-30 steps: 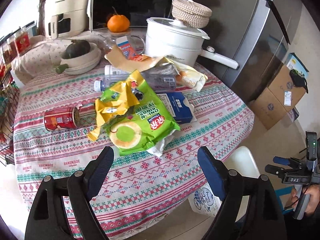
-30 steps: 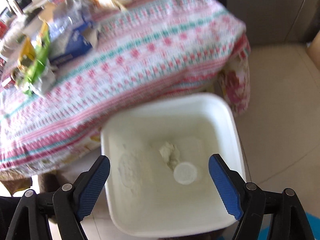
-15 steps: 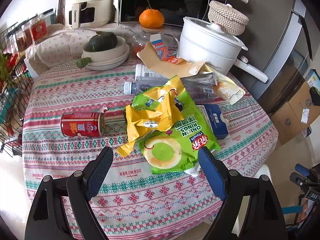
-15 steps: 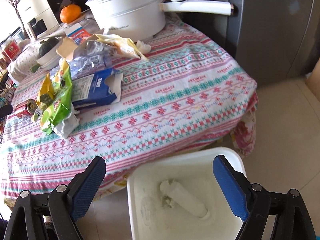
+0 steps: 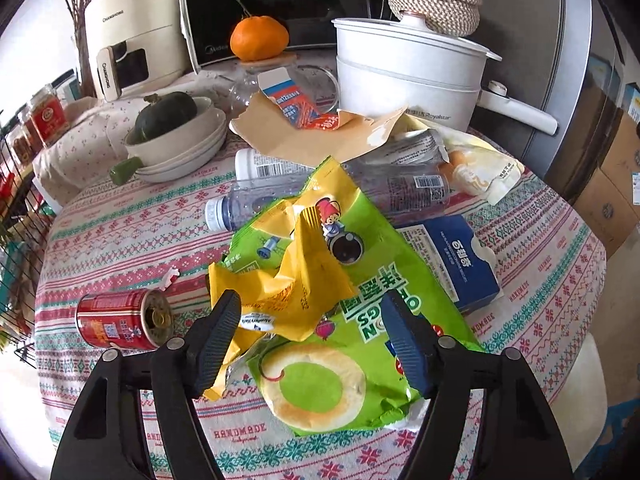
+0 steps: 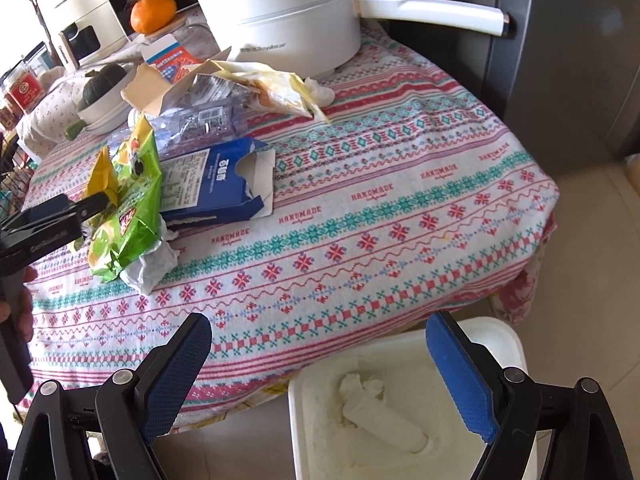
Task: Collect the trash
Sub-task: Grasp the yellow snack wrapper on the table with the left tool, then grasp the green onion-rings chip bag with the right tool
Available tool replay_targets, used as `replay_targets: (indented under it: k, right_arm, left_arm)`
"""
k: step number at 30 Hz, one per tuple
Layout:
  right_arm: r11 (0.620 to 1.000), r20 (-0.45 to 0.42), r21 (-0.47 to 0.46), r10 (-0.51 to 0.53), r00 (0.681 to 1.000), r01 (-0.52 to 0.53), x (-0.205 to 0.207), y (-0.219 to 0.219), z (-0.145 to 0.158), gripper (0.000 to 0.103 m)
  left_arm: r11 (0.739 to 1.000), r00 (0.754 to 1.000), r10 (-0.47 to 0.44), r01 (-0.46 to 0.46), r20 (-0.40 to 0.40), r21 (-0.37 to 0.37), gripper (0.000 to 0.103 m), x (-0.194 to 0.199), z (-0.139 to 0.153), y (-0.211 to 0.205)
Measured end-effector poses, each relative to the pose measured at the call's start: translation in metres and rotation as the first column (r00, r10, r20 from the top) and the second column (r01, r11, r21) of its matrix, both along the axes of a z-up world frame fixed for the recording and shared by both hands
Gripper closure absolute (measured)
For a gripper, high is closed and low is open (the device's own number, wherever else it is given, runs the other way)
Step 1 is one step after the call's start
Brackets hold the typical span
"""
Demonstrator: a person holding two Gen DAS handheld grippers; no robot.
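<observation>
Trash lies on a round table with a patterned cloth (image 5: pixel 132 236): a green onion-rings bag (image 5: pixel 360 320), a yellow wrapper (image 5: pixel 296 280) on it, a red can (image 5: pixel 120 320) on its side, a blue carton (image 5: pixel 460 260), clear plastic bottles (image 5: pixel 248 204) and torn cardboard (image 5: pixel 304 136). My left gripper (image 5: pixel 312 336) is open, its fingers on either side of the yellow wrapper and green bag. My right gripper (image 6: pixel 320 380) is open and empty over the table's edge and a white bin (image 6: pixel 408 408) on the floor, which holds crumpled tissue (image 6: pixel 372 404).
A white electric pot (image 5: pixel 404 76) with a long handle, an orange (image 5: pixel 258 38), stacked bowls with a dark squash (image 5: pixel 172 128), a microwave and a white appliance stand at the back. A grey fridge (image 6: pixel 580 60) is to the right. Cardboard boxes (image 5: pixel 616 184) sit on the floor.
My left gripper has moved forward over the table and down to the green bag and yellow wrapper. My right gripper has lifted from above the bin toward the table's edge.
</observation>
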State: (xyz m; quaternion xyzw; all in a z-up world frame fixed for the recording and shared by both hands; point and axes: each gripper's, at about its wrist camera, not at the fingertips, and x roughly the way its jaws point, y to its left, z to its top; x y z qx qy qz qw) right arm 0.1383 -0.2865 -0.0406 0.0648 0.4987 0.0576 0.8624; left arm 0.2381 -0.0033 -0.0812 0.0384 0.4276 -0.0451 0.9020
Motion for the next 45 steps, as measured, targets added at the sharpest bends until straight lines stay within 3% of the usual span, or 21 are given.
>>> replay_targets:
  k: [1,3,6,8,16,27,35,42,45]
  right_arm:
    - [1.000,0.000,0.001,0.001,1.000,-0.001,0.001,0.001,0.000,0.012]
    - [1.000,0.000,-0.004,0.000,1.000,0.000,0.002,0.002,-0.001,0.012]
    - [1.000,0.000,-0.018,-0.004,1.000,0.004,0.005,0.004,-0.001,0.012]
    - [1.000,0.005,-0.024,-0.011,1.000,0.012,0.007,0.005,-0.001,0.012]
    - [1.000,0.024,-0.014,0.003,1.000,-0.002,0.020,0.023,0.001,0.012]
    - [0.992,0.022,0.091,0.089,0.996,-0.090,0.060,0.098,-0.015,0.012]
    - [0.972,-0.029,0.195,0.139,0.990,-0.131,0.092,0.127,-0.045,0.016]
    - [0.946,-0.031,0.307,0.120,0.992,-0.105,0.115,0.133,-0.061,0.026]
    - [0.942,-0.035,0.312,0.138,0.990,-0.120,0.120,0.141,-0.067,0.034]
  left_arm:
    - [1.000,1.000,0.010,-0.010,-0.002,0.008,0.041,0.003,-0.003,-0.002]
    - [1.000,1.000,0.025,-0.025,-0.009,0.019,0.064,0.008,-0.007,-0.003]
    - [0.999,0.999,0.043,-0.043,-0.018,0.027,0.084,0.009,-0.009,-0.002]
    - [0.999,0.999,0.048,-0.048,-0.017,0.015,0.088,0.006,-0.004,0.001]
    - [0.995,0.999,0.051,-0.052,-0.019,-0.084,0.093,-0.027,0.032,0.031]
    - [0.977,0.998,0.061,-0.060,-0.004,-0.206,0.094,-0.088,0.068,0.087]
    - [0.980,0.997,0.063,-0.069,-0.037,-0.186,0.094,-0.105,0.061,0.109]
    - [0.976,0.995,0.078,-0.090,-0.068,-0.196,0.094,-0.104,0.054,0.119]
    - [0.977,0.995,0.073,-0.086,-0.071,-0.195,0.094,-0.103,0.053,0.118]
